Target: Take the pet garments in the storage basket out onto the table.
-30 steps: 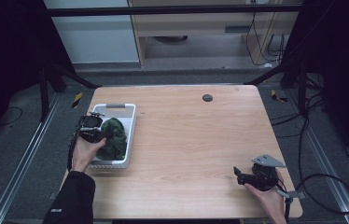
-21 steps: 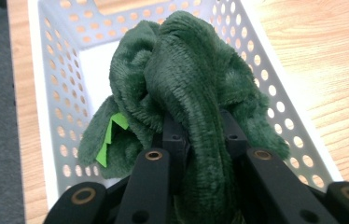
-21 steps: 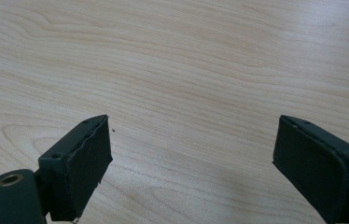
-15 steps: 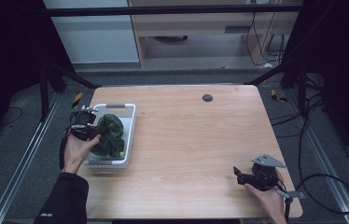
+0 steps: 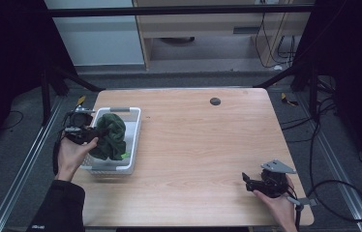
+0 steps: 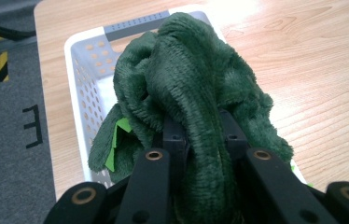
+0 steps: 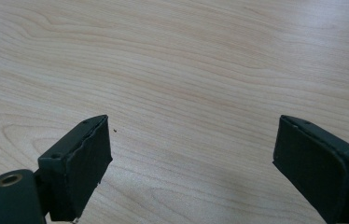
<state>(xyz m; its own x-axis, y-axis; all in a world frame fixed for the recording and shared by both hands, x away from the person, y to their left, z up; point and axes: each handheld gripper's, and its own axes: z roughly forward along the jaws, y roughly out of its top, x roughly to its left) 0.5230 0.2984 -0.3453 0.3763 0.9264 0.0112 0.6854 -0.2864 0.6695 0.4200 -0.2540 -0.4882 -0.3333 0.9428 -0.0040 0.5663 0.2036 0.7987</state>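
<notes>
A single black mark (image 6: pixel 31 126) shaped like the capital letter E, seen mirrored or turned around, is printed on the grey floor (image 6: pixel 14 177) beside the table in the left gripper view. White lettering on the person's dark sleeve (image 5: pixel 60 208) in the high view is too small to read

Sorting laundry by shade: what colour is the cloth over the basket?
Dark green cloth, plush; clearest in the left gripper view.
</notes>
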